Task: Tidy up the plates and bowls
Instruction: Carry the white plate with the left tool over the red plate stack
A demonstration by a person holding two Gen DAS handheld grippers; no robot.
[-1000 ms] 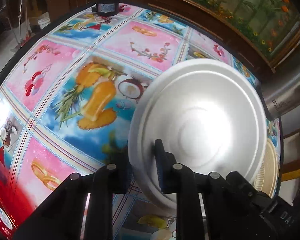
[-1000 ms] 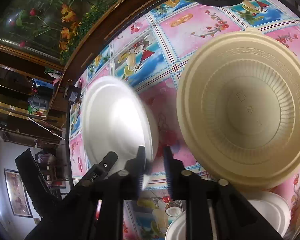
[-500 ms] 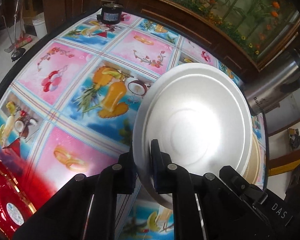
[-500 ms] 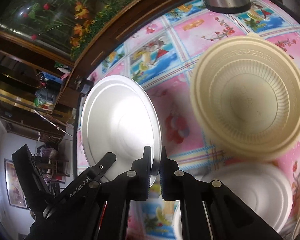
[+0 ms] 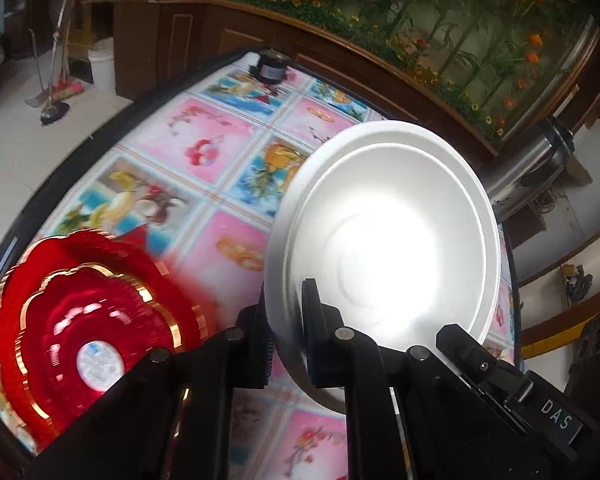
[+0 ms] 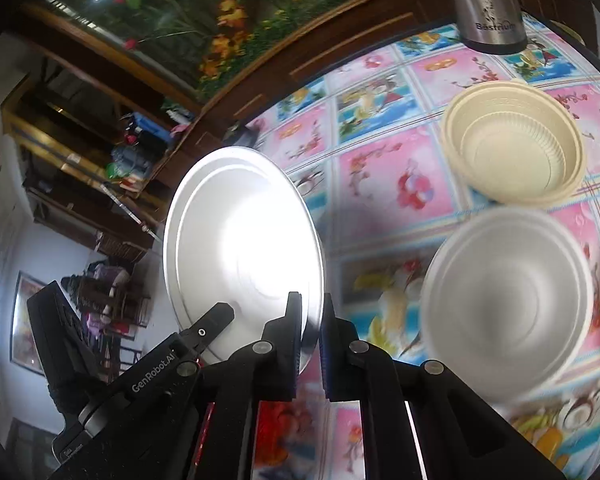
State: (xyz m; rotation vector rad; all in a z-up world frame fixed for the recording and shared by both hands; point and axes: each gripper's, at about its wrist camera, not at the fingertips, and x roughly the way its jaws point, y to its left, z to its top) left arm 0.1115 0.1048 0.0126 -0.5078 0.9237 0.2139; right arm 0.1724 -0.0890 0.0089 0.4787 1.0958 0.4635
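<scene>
In your left view, the left gripper has its fingers clenched on the rim of a white plate, lifted above the desk; a red plate lies lower left.

In your right view, the right gripper clamps another white plate; the bowls sit to its right.

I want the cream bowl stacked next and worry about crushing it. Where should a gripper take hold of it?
Grip the cream ribbed bowl by its flat outer rim, one finger inside and one outside, coming down from above at the near edge. It sits upright and open on the table, apart from the white bowl, so that edge looks unobstructed. The ribbed wall is probably too steep and thin to pinch.
</scene>
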